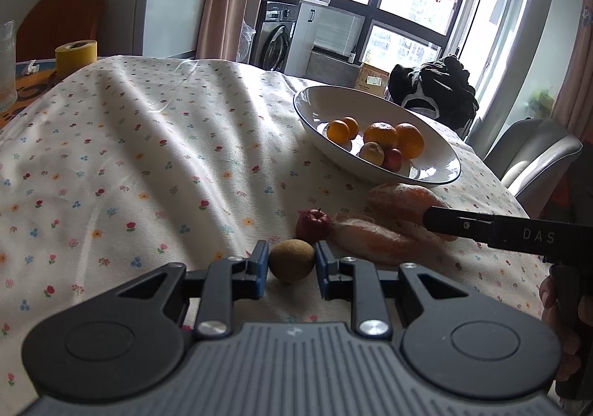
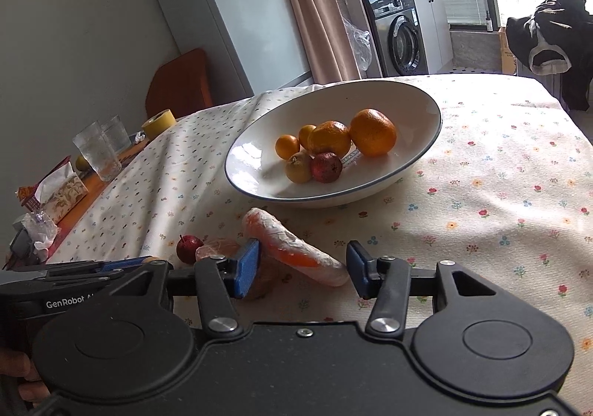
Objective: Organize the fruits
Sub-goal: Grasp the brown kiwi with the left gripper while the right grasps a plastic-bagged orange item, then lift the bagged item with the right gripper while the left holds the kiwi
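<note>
A brown kiwi (image 1: 291, 260) lies on the flowered tablecloth, and my left gripper (image 1: 291, 267) is shut on it, its blue pads against both sides. Behind it sit a small red fruit (image 1: 313, 225) and two film-wrapped orange pieces (image 1: 370, 238). My right gripper (image 2: 304, 267) is open, its fingers straddling the near end of one wrapped piece (image 2: 292, 249). Its dark finger (image 1: 444, 219) shows over that piece in the left wrist view. The white bowl (image 2: 259, 186) holds several oranges (image 2: 372, 132) and a red fruit (image 2: 326, 167).
A yellow tape roll (image 2: 158, 122), two glasses (image 2: 98, 152) and a tissue box (image 2: 63, 193) stand at the table's left end. A black garment (image 1: 433, 86) hangs on a chair beyond the bowl. A grey chair (image 1: 533, 152) stands at the right table edge.
</note>
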Motion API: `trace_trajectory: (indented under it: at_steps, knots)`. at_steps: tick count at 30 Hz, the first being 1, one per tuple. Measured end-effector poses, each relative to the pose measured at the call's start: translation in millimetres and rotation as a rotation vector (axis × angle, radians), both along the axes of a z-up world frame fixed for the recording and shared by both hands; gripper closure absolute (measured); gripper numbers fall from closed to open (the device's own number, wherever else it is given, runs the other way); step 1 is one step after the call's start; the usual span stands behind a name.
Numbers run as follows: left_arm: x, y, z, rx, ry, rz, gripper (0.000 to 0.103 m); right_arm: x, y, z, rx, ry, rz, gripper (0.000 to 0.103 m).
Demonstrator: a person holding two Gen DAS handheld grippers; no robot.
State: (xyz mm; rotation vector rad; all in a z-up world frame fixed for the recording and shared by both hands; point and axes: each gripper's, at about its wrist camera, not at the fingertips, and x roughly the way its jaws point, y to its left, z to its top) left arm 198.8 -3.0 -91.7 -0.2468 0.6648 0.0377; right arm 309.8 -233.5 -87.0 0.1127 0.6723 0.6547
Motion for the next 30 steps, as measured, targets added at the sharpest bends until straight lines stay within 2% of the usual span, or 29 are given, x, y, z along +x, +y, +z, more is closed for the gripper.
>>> trace_trajectory:
  at_steps: [11, 25, 27, 28, 30]
  knots:
    - [0.8, 0.5, -1.6, -0.011, -0.006, 0.003, 0.078, 8.1, 17.6, -1.7, -0.043, -0.027, 0.025, 0.054]
    - [3.2, 3.6, -2.4, -0.025, -0.011, -0.005, 0.078, 10.9, 61.6, 1.2, -0.176, -0.09, 0.151, 0.055]
    - [3.1, 3.5, -2.3, -0.027, -0.011, -0.004, 0.078, 12.3, 63.2, 0.3, -0.177, -0.088, 0.161, 0.058]
    - [3.1, 3.5, -2.3, -0.025, -0.01, -0.004, 0.078, 12.7, 62.7, 0.4, -0.172, -0.082, 0.166, 0.064]
    - [3.1, 3.3, -2.1, -0.026, -0.01, -0.004, 0.078, 13.1, 60.6, 1.0, -0.165, -0.07, 0.166, 0.065]
